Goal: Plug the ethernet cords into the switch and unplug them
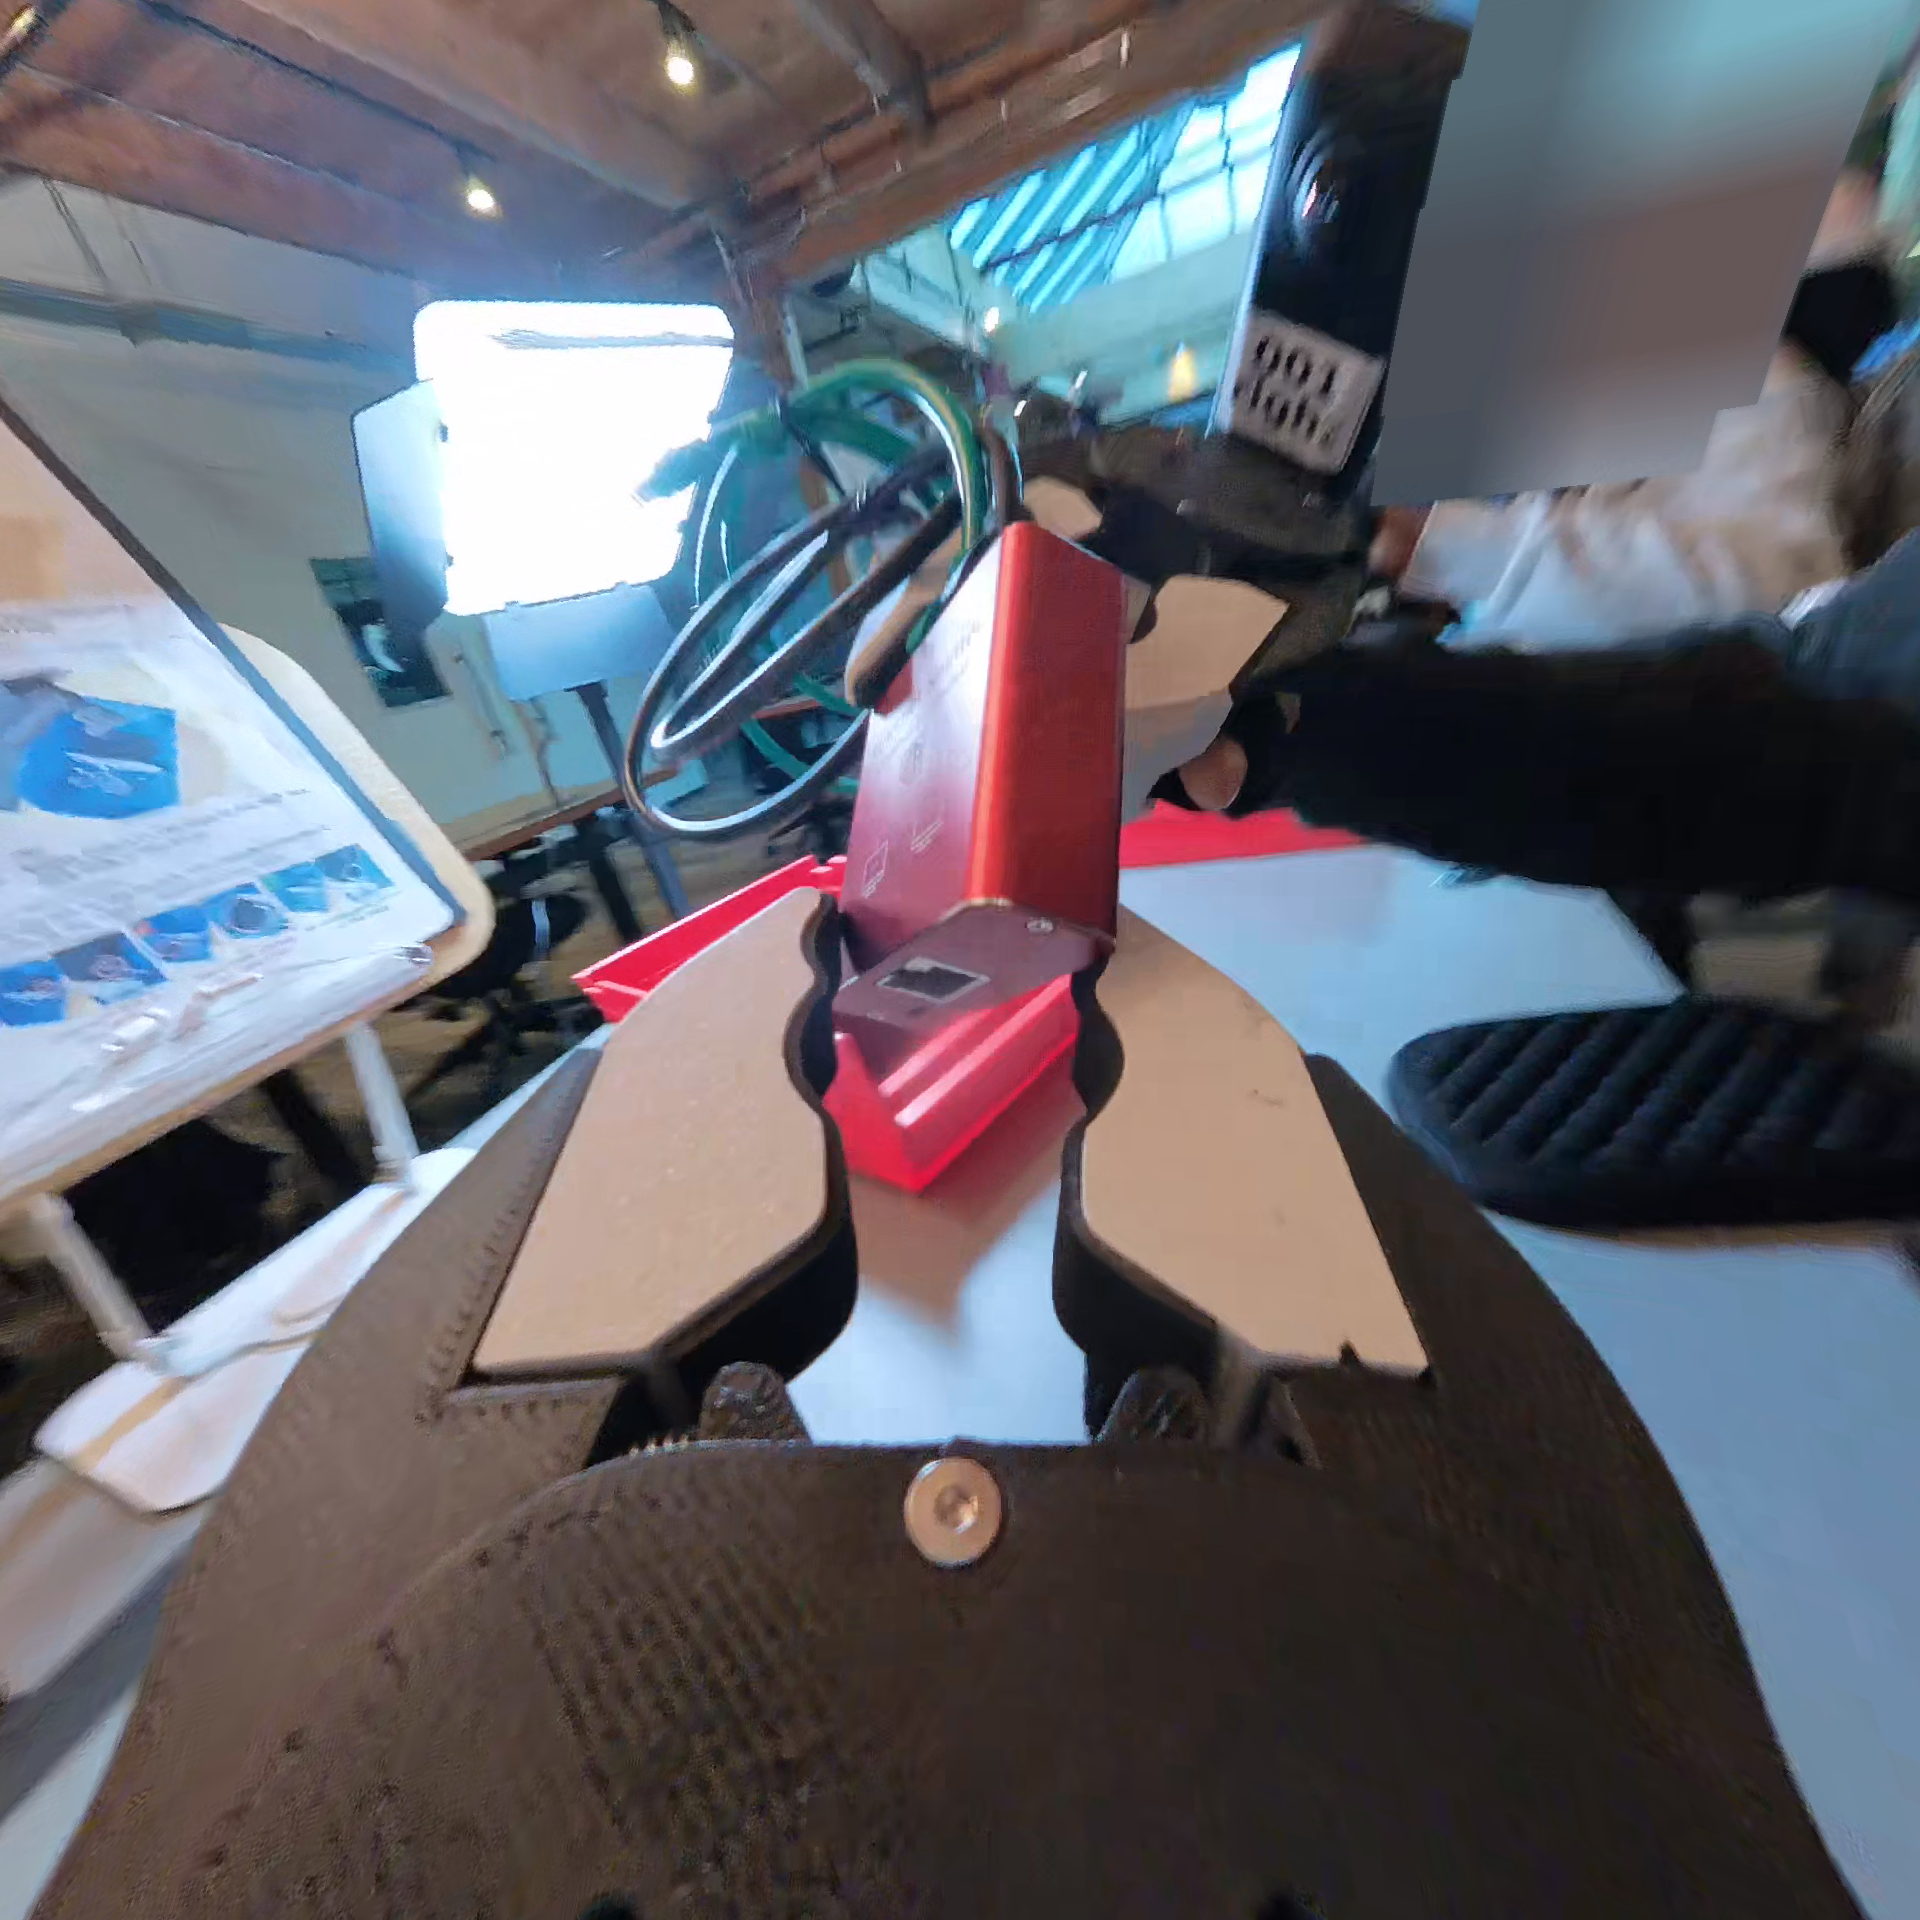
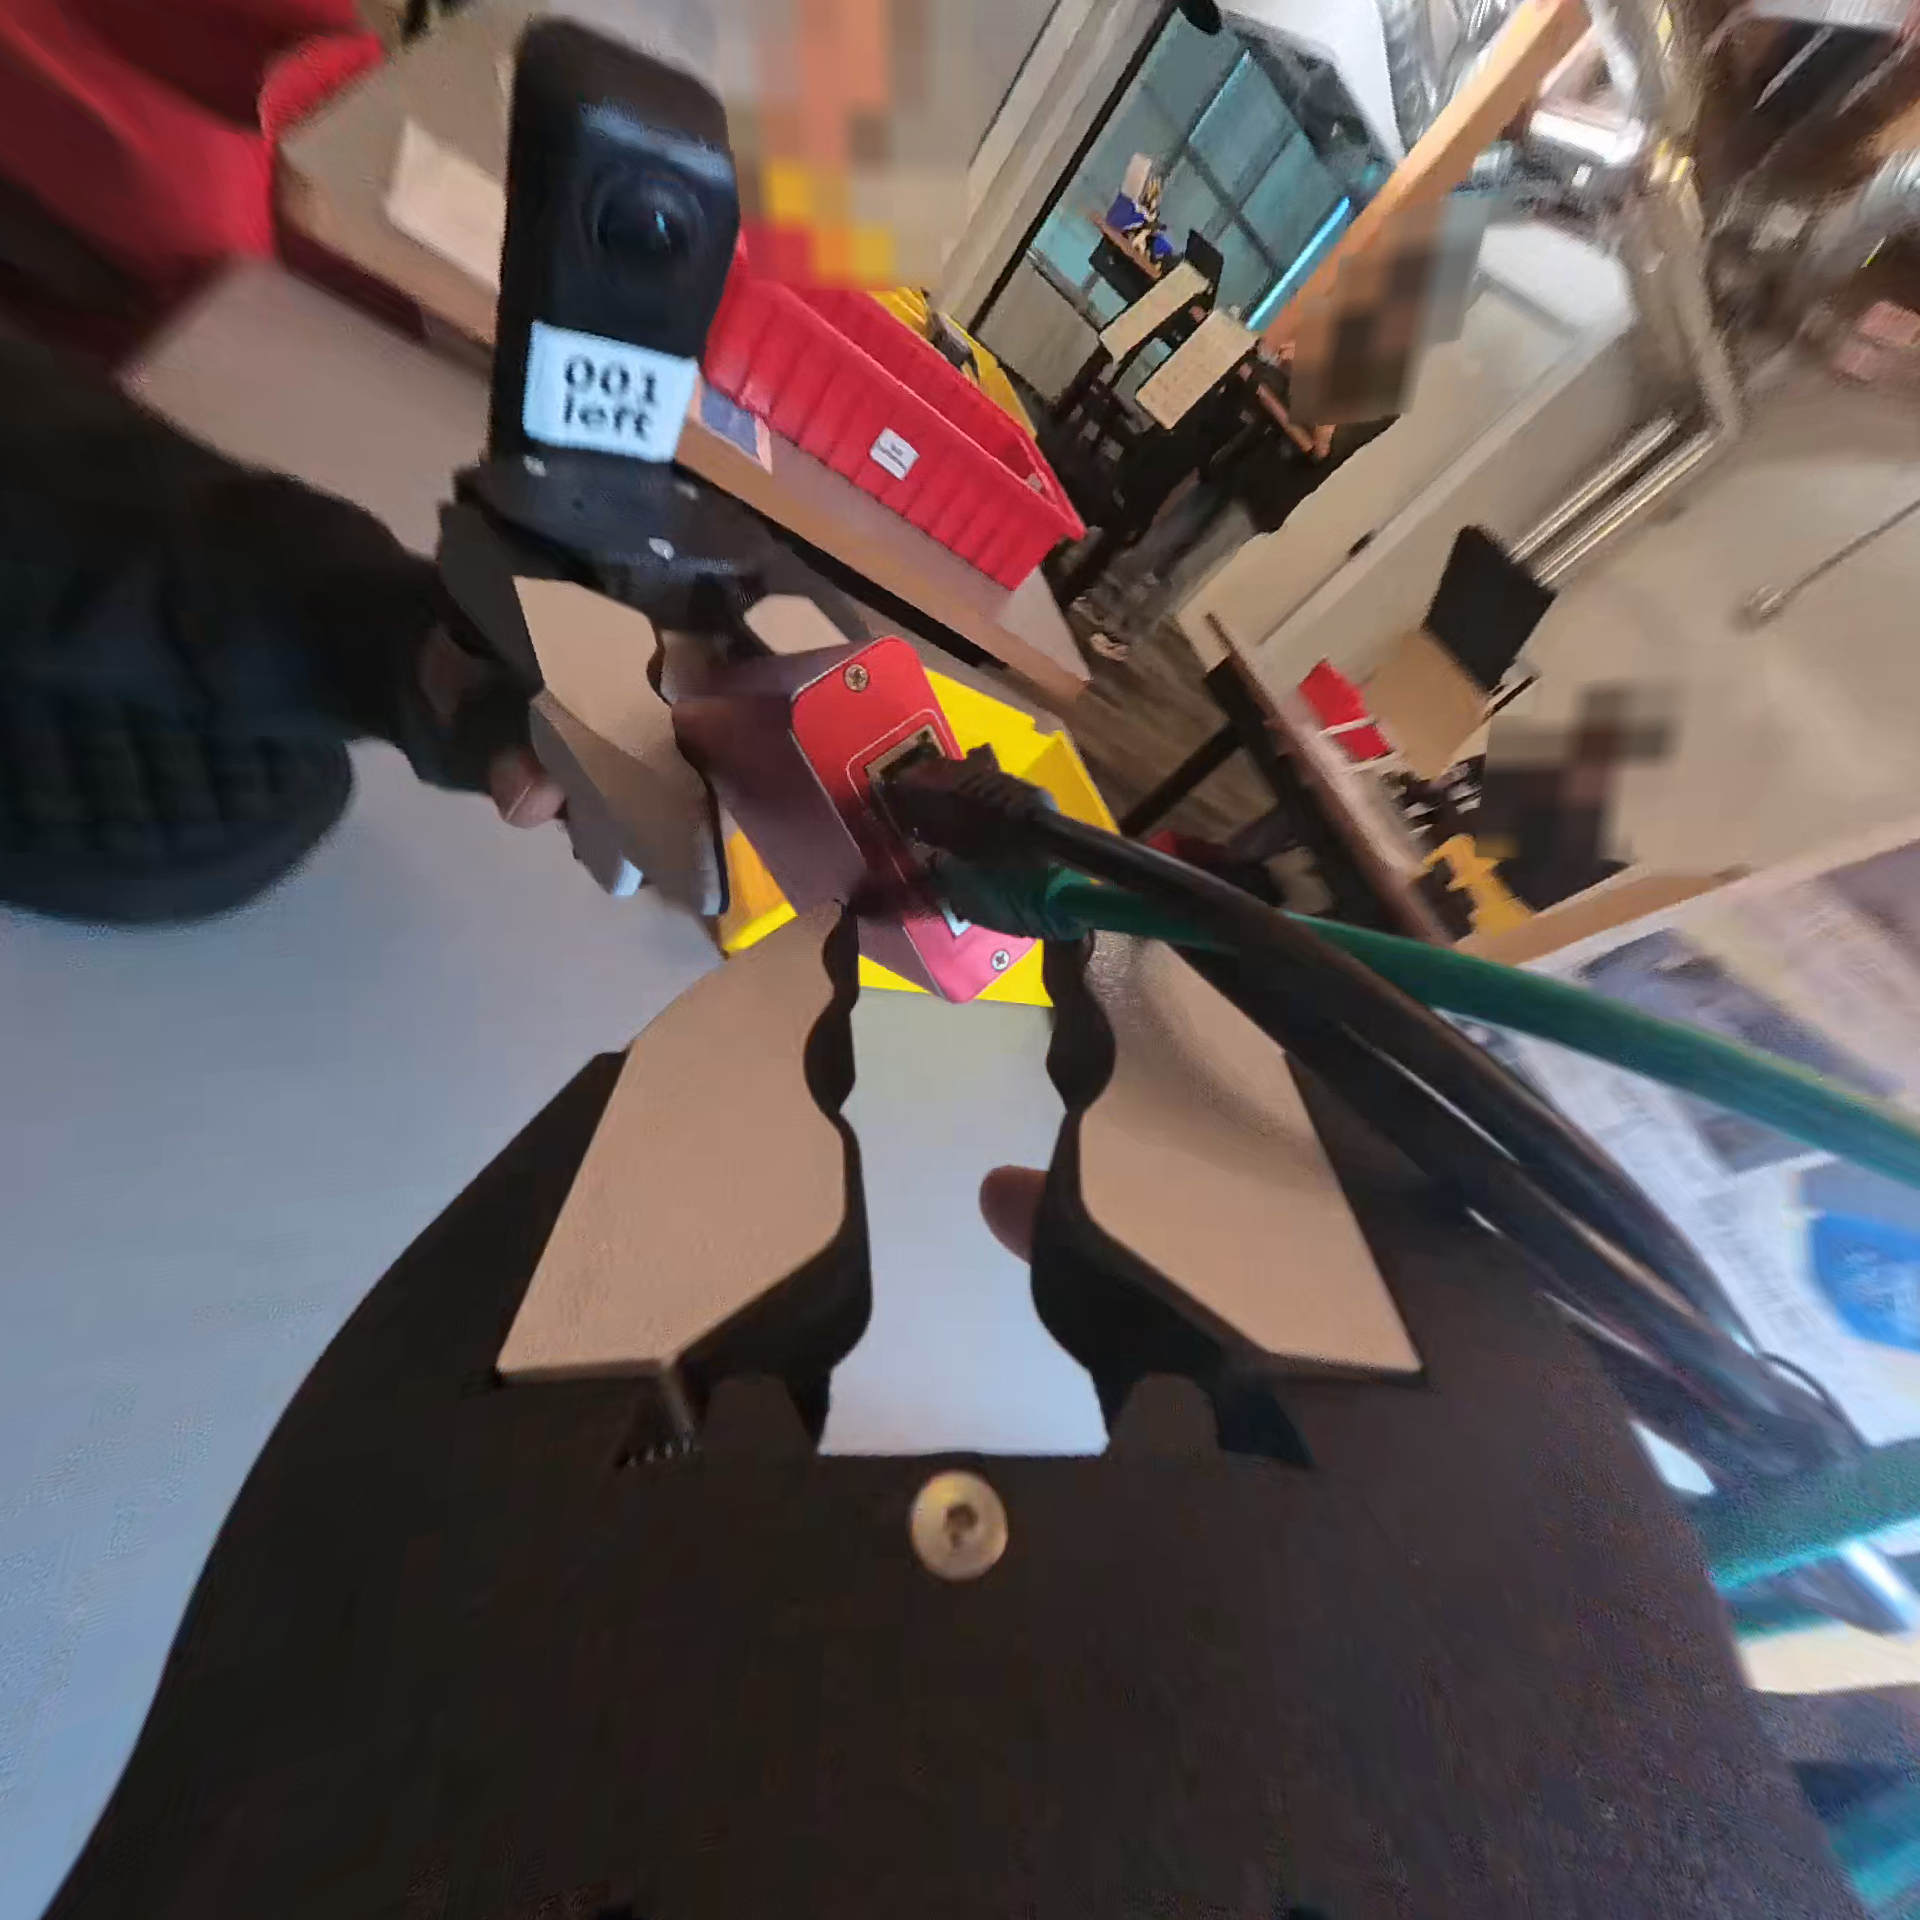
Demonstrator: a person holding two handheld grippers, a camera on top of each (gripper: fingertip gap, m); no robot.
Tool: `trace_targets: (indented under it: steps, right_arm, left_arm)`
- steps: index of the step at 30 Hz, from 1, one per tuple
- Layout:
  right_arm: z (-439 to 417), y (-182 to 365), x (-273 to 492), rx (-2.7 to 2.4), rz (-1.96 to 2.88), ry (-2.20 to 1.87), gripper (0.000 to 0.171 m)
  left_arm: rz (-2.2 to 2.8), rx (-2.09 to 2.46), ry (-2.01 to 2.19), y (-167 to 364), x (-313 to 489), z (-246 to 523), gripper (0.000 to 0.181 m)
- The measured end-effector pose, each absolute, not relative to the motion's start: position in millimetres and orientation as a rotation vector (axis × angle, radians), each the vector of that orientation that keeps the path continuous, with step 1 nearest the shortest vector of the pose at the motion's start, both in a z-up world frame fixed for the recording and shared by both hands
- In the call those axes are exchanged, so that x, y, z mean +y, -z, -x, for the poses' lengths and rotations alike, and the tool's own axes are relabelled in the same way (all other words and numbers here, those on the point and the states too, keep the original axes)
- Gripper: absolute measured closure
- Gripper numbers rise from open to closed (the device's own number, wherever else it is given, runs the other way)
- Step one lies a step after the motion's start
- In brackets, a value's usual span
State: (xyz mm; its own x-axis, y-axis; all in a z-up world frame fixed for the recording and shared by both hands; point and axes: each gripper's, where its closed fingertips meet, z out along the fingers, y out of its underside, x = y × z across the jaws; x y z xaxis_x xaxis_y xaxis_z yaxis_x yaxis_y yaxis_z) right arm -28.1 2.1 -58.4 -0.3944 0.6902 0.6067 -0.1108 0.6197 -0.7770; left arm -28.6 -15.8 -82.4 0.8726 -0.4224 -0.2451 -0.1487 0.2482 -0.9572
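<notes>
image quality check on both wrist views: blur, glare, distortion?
Left wrist view: the bright softbox light panel is blown out to white; motion blur smears the gloved hand and the far right claw; fisheye bends the edges. Right wrist view: the red metal switch box and its black ethernet cord are fairly sharp; the background is blurred, and the green ethernet cord is soft.

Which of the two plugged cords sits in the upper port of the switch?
The black cord; the green cord sits below it on the switch.
</notes>
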Motion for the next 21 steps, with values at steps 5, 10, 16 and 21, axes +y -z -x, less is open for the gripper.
trace_targets:
  steps: [5,10,16,21]
  right_arm:
    - [19,74,1,-1.687,0.343,-0.834,0.136]
    - [17,96,10,-1.583,0.551,-0.999,0.138]
    - [12,117,9,-1.653,0.769,-1.157,0.133]
    - [-16,118,-10,-1.805,0.725,-1.216,0.139]
  left_arm:
    - [1.338,0.714,-0.282,102,-14,28,0.151]
    - [1.368,0.798,-0.517,113,-10,29,0.154]
    - [1.391,0.700,-0.266,103,-14,26,0.155]
    - [1.375,0.621,-0.044,91,-24,36,0.154]
